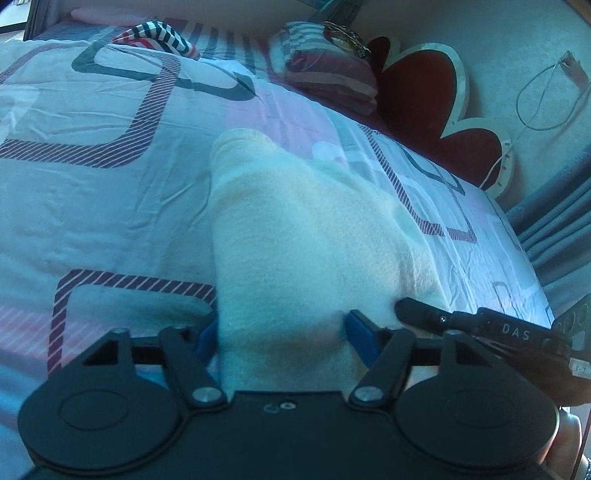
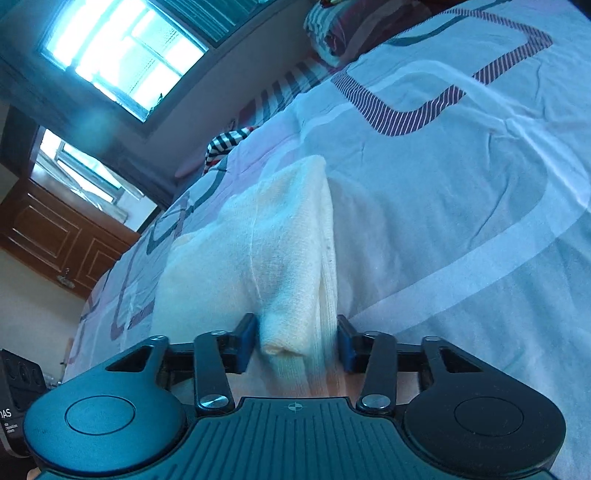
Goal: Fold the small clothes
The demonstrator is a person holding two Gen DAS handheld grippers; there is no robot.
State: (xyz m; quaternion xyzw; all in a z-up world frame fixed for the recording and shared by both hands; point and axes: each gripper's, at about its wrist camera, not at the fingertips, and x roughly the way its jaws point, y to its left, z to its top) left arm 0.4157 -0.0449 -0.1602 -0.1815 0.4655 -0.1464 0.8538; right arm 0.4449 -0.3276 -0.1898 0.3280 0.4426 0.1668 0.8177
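Note:
A cream knitted garment point(image 1: 295, 229) lies on the patterned bedsheet point(image 1: 92, 166), bunched up toward both grippers. My left gripper point(image 1: 282, 328) has its blue pads on either side of the garment's near edge, which fills the gap. My right gripper point(image 2: 295, 343) holds another edge of the same cream garment point(image 2: 266, 243) between its blue pads; folded layers and a ribbed hem show there. The right gripper's black finger point(image 1: 436, 314) touches the cloth at the right of the left wrist view.
A striped black-white-red cloth point(image 1: 159, 35) lies at the bed's far side. A folded striped blanket point(image 1: 325, 70) sits by a red headboard point(image 1: 424, 96). Grey curtains point(image 1: 554, 236) hang on the right. Windows point(image 2: 122, 55) and a wooden cabinet point(image 2: 55, 232) stand beyond the bed.

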